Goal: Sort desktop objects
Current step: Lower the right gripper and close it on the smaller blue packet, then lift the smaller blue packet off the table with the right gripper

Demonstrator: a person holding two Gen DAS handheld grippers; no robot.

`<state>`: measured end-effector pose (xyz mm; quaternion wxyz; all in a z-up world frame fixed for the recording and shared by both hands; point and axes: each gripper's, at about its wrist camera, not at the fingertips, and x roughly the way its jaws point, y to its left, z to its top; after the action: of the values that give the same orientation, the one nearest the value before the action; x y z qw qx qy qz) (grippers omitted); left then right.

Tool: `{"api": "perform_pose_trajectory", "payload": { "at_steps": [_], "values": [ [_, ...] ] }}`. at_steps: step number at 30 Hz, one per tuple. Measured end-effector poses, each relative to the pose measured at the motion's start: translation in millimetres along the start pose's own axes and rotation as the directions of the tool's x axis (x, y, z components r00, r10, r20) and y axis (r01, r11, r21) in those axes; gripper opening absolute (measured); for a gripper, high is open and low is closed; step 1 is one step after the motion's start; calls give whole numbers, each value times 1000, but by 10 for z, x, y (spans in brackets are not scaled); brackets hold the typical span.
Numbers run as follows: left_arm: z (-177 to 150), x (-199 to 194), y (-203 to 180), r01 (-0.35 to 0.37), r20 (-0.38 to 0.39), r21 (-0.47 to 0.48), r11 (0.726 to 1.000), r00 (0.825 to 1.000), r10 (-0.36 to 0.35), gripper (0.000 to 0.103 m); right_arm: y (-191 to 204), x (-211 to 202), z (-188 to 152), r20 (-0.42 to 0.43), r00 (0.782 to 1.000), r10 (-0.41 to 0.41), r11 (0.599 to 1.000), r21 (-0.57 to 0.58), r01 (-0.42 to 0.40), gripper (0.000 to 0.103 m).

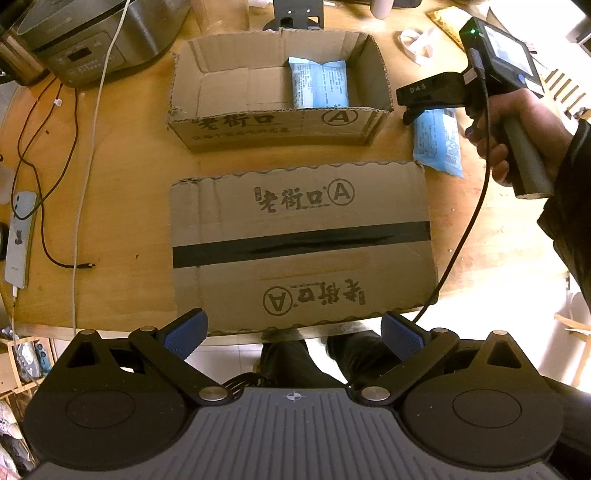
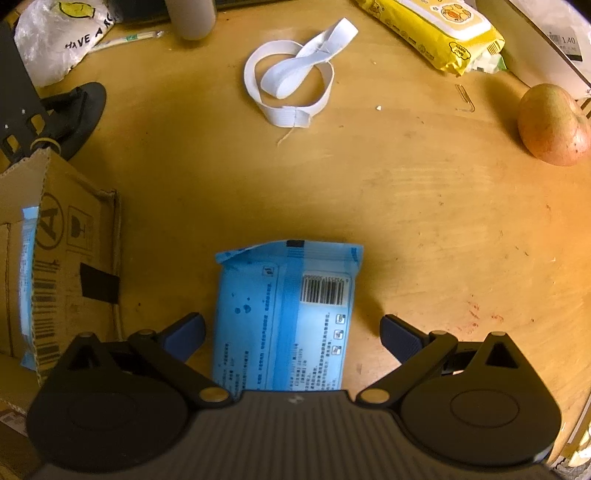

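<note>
right gripper (image 2: 291,332) spread wide over the blue pack (image 2: 284,314), which lies flat on the bench just beside the open box (image 1: 280,92). drop lower, centre pack btwn pads, squeeze its long sides. left gripper (image 1: 293,330) spread, empty, near bench's front edge.

A round-edged, yellowish wooden desk (image 1: 129,229) carries an open brown cardboard box (image 1: 275,127) at its middle, with a flattened sheet of brown cardboard crossed by black tape (image 1: 301,243) just in front. A light blue plastic packet (image 2: 284,317) lies beside the box. Farther back rest a looped white elastic band (image 2: 291,79), a yellow wet-wipe pack (image 2: 432,27) and a reddish-yellow apple (image 2: 550,123). A white phone (image 1: 20,236) and cables (image 1: 48,177) lie at the left edge.
</note>
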<state>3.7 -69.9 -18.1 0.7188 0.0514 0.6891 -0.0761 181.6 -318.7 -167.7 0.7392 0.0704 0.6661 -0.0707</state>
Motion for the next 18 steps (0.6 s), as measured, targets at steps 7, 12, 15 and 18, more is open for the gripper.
{"api": "perform_pose_trajectory", "payload": {
  "at_steps": [7, 12, 15, 18],
  "values": [
    [5, -1, -6, 2, 2, 7, 1000, 1000, -2, 103, -2, 3, -2, 1, 1000, 0, 1000, 5, 0, 103],
    [4, -3, -5, 2, 3, 7, 1000, 1000, -2, 103, -7, -14, -10, 5, 1000, 8, 1000, 19, -8, 98],
    [-1, -3, 0, 1, 4, 5, 1000, 1000, -1, 103, 10, -83, -14, 15, 1000, 13, 1000, 28, -13, 77],
    [-2, -2, 7, 1, 5, 2, 1000, 1000, -1, 103, 31, -136, -4, 16, 1000, 8, 999, 36, -9, 63]
  ]
}}
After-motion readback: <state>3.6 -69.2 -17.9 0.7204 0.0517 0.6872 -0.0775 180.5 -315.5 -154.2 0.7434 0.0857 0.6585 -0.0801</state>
